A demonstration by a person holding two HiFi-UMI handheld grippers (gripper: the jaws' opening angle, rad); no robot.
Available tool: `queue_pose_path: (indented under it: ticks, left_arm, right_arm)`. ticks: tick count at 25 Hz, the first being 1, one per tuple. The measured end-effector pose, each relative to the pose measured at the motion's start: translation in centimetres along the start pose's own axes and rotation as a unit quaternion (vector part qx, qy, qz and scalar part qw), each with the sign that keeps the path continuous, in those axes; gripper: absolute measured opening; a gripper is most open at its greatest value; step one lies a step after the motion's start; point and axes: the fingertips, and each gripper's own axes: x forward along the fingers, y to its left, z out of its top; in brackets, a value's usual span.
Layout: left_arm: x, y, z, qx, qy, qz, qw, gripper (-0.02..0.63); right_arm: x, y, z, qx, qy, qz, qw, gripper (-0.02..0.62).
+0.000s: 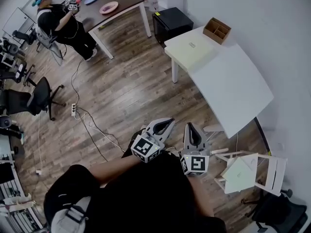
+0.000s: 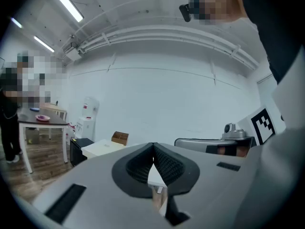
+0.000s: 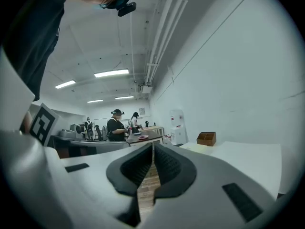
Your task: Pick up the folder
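Head view puts both of my claws low in the middle, over the wooden floor [image 1: 121, 96] and well short of the desk. The left claw [image 1: 169, 123] and the right claw [image 1: 191, 126] sit side by side, each clenched on nothing.

What I take for the folder [image 1: 190, 52] lies flat on the near end of the white desk [image 1: 238, 91]. It is a pale cream sheet with a small label on it. From up here it looks close to square. Its slightly longer side seems to run along the desk's short end, toward the wooden organiser box [image 1: 217, 29] standing just past its corner. A black cabinet [image 1: 172, 22] stands on the floor beside that end of the desk.

Only this view shows the white chair [image 1: 274, 171] at lower right, with a pale green square lying on it.

Left gripper view gives me what the overhead cannot: the ribbed pads of the left claw [image 2: 153, 147] pressed together. It also shows the folder [image 2: 102, 148] nearly edge-on, the box behind it and a water dispenser [image 2: 88, 114] at the wall.

Right gripper view shows the right claw [image 3: 153, 148] likewise closed. The box and the white desk top are off to its right, but I cannot separate the folder from the desk there. It adds a person [image 3: 116, 125] at the brown desk [image 3: 143, 138].
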Motion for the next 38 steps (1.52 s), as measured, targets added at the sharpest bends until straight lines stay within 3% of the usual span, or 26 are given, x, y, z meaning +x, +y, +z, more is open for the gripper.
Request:
queue_pose_path:
  ticks: [11, 17, 31, 38]
  left_arm:
    - [0.3, 2.2, -1.2, -0.018, 0.016, -0.034, 0.9991, 0.015]
    - [2.2, 4.4, -1.3, -0.029, 0.029, -0.093, 0.9949, 0.015]
    - [4.5, 23.2, 2.0, -0.069, 0.03, -0.084, 0.9937, 0.015]
    - [4.3, 30.4, 4.3, -0.036, 0.021, -0.108, 0.9933, 0.015]
  right_arm:
    - [2.7, 0.4, -1.4, -0.006, 0.038, -0.02, 0.999, 0.037]
    - [7.3, 0.4, -1.7, -0.014, 0.059, -0.041, 0.997, 0.037]
    - [25.4, 3.9, -0.8, -0.033, 0.082, -0.057, 0.994, 0.037]
    - [33.2, 7.2, -0.4, -0.053, 0.084, -0.062, 0.993, 0.037]
